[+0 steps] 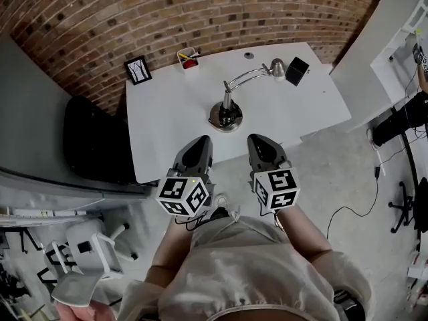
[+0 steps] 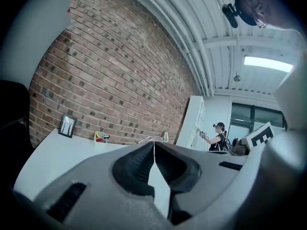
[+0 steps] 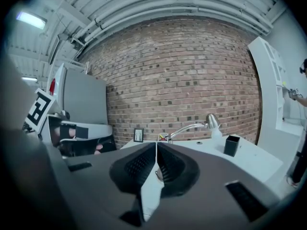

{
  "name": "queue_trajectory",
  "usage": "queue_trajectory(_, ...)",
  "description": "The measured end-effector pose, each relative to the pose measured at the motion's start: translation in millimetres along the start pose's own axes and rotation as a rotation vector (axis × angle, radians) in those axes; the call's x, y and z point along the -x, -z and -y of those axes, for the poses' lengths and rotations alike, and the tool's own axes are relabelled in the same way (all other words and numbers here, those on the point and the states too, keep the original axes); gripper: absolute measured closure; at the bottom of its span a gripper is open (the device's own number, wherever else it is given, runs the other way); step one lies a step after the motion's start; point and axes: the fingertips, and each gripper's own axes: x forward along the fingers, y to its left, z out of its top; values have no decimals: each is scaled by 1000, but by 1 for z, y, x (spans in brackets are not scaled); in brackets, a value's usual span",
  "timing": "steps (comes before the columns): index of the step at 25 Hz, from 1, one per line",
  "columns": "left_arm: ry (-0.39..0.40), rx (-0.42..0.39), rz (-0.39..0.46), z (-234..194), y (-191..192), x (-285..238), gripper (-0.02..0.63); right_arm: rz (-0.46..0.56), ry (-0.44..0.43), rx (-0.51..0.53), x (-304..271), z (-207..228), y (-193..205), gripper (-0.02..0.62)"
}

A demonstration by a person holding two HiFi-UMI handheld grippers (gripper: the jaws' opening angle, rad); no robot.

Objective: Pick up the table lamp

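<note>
At the left, a black chair (image 1: 93,146) stands against the left edge of the white table (image 1: 167,132), and the brick wall (image 1: 134,12) closes the far edge. The near edge is open, with bare floor in front of it.

On the table, from left to right: one picture frame (image 1: 138,70) at the far left corner, one pen cup (image 1: 189,57), one table lamp (image 1: 227,112) and one black box (image 1: 297,71). The lamp's base sits mid-table, toward the near edge. Its arm bends back and to the right, so its head is just beside the box.

There are two grippers, side by side at the near edge. The left gripper (image 1: 200,141) has its jaws together on nothing, and the right gripper (image 1: 257,141) the same. Both are apart from the lamp, whose base lies between and beyond their tips. A white shelf (image 1: 401,39) stands at the right, with open floor between it and the table.
</note>
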Motion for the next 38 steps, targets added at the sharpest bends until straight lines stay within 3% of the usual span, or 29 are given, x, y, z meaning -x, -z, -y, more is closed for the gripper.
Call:
queue_trajectory(7, -41, 38, -55, -54, 9, -31, 586, -55, 3, -20, -62, 10, 8, 566)
queue_trajectory(23, -199, 49, -115, -111, 39, -103, 586, -134, -110, 40, -164, 54, 32, 561)
queue_trajectory(26, -243, 67, -146, -121, 55, -112, 586, -155, -191, 16, -185, 50, 38, 414)
queue_trajectory(32, -278, 136, -197, -136, 104, -123, 586, -152, -252, 61, -219, 44, 49, 397)
queue_trajectory(38, -289, 123, -265, -152, 152, -135, 586, -165, -297, 90, -247, 36, 57, 397)
